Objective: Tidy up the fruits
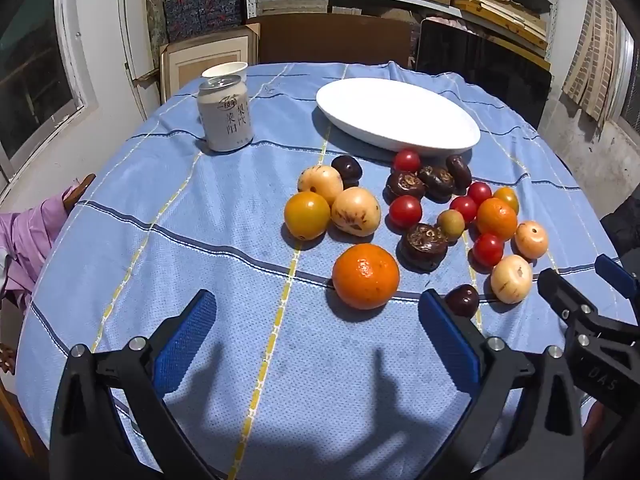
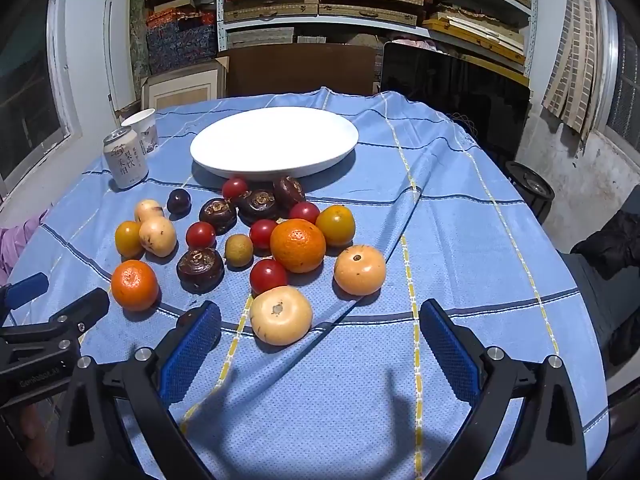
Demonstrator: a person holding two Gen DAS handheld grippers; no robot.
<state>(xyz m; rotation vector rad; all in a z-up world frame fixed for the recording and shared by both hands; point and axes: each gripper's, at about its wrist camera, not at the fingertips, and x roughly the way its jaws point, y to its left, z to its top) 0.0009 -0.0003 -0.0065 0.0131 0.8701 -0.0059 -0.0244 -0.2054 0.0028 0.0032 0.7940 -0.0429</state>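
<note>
Fruits (image 2: pixel 256 240) lie loose on the table (image 2: pixel 460 240), clustered just in front of the white plate (image 2: pixel 276 140), none on it. Can (image 2: pixel 126 158) left of plate. Left gripper (image 1: pixel 320 336) and right gripper (image 2: pixel 320 340) both spread wide, empty, hovering near the cluster.

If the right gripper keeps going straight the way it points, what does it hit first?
Probably the pale fruit just ahead of the open right gripper, slightly left of centre. Depth is unclear, so it could meet the tablecloth first.

White plate (image 2: pixel 224 152), blue striped tablecloth (image 2: pixel 460 248)
</note>
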